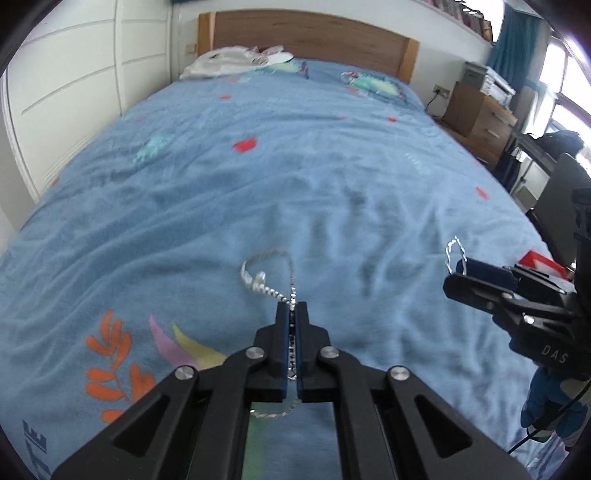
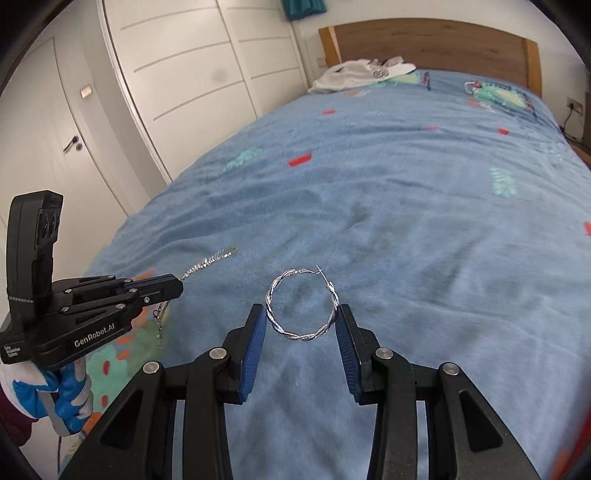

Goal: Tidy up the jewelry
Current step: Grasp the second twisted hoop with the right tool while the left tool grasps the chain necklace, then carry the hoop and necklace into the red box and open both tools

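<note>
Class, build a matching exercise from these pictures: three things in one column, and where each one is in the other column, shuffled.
Things:
1. silver chain
2. twisted hoop earring
3. white cloth

Places:
A. lying by the wooden headboard
B. pinched in the left claw
C. held across the right claw

Pairs: 1-B, 2-C, 3-A.

Left wrist view sits low and close over the bed (image 1: 332, 166), looking along its fingers toward the headboard (image 1: 306, 40), nightstand side at right. Right wrist view sits likewise, further right, facing the headboard (image 2: 436, 44) with wardrobe (image 2: 177, 85) at left. Both share the bedspread and headboard; each catches the other gripper at its edge.
</note>
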The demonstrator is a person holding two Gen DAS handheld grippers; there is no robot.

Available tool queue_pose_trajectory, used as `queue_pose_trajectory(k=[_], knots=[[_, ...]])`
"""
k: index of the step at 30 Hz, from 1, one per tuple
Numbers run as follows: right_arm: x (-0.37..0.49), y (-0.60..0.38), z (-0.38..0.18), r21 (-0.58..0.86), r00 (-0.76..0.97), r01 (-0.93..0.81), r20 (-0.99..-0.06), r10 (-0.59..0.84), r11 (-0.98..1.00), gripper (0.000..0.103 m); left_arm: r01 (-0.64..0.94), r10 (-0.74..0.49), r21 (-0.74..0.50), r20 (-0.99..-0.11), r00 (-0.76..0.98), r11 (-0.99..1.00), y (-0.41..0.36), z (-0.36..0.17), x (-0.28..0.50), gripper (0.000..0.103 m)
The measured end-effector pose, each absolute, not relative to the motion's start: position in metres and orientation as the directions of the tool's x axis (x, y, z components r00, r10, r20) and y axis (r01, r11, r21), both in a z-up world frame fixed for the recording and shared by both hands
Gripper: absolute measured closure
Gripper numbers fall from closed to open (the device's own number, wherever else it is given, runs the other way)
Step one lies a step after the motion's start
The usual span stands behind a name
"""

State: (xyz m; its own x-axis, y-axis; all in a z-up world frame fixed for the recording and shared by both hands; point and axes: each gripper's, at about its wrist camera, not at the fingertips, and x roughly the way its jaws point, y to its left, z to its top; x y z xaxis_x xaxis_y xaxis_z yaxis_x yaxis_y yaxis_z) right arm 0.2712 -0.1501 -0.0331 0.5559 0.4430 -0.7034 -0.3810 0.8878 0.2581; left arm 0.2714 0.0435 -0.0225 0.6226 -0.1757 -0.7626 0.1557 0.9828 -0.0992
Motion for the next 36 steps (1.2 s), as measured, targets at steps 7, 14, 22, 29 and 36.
queue_pose_trajectory(k=[7, 14, 22, 29, 36], knots=[[0.236, -0.204, 0.007, 0.233, 0.63, -0.322, -0.671, 0.391, 0.918, 0.064, 0.248, -0.259, -0.121, -0.706, 0.659, 0.961, -0.012, 0.027, 0.253, 0.101], [0.195, -0.283, 0.042, 0.19, 0.705, -0.223, -0.646, 0.293, 0.956, 0.064, 0.389, -0.388, -0.154, -0.658, 0.645, 0.908, -0.102, 0.066, 0.233, 0.101], [0.154, -0.384, 0.055, 0.14, 0.745, -0.078, -0.65, 0.151, 0.987, 0.064, 0.54, -0.534, -0.203, -0.621, 0.574, 0.817, -0.22, 0.09, 0.217, 0.101], [0.139, -0.455, 0.033, 0.1, 0.716, 0.024, -0.697, 0.053, 0.995, 0.064, 0.607, -0.596, -0.242, -0.636, 0.49, 0.757, -0.313, 0.071, 0.219, 0.101], [0.16, -0.496, -0.007, 0.085, 0.652, 0.061, -0.758, 0.024, 0.995, 0.064, 0.619, -0.579, -0.249, -0.703, 0.413, 0.745, -0.374, 0.019, 0.239, 0.101]])
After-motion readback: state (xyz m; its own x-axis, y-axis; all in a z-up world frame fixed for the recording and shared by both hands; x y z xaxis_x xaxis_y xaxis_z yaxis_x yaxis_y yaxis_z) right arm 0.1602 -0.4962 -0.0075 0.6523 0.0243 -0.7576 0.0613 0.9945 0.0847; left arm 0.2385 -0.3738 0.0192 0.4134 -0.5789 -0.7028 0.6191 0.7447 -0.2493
